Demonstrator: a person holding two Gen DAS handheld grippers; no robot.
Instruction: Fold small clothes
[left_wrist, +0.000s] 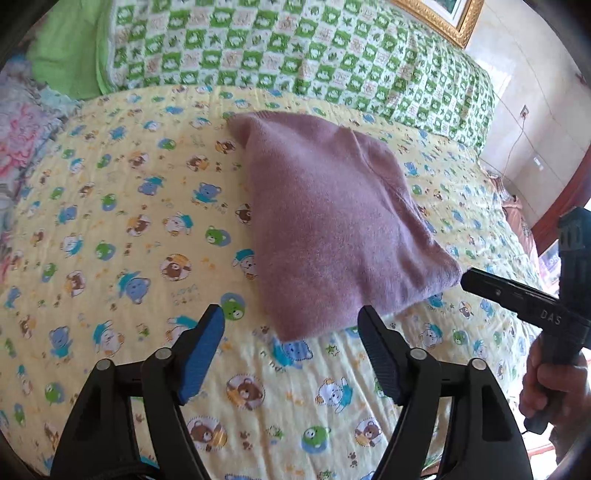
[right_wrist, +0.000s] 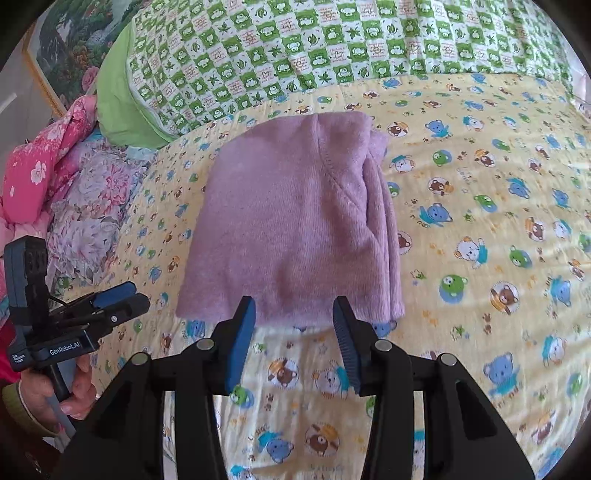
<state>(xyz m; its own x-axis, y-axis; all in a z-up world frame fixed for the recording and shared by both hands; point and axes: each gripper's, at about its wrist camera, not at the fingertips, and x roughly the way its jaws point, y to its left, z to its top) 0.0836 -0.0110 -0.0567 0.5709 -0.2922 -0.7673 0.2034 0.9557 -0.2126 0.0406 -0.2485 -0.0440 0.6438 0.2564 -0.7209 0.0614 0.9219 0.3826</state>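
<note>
Purple folded garment (left_wrist: 332, 221) lies on the bed (left_wrist: 110, 229) at 12 o'clock. My left tool (left_wrist: 291, 321) and right tool (right_wrist: 293, 314) both gape, holding nothing.

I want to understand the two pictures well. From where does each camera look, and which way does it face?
Left wrist: sits on the left gripper, looks down along its open fingers at the folded purple garment; the right gripper shows at the right edge.
Right wrist: sits on the right gripper, faces the same garment; the left gripper shows at the left edge.
Shared: garment, bear-print sheet, green checked quilt.
</note>
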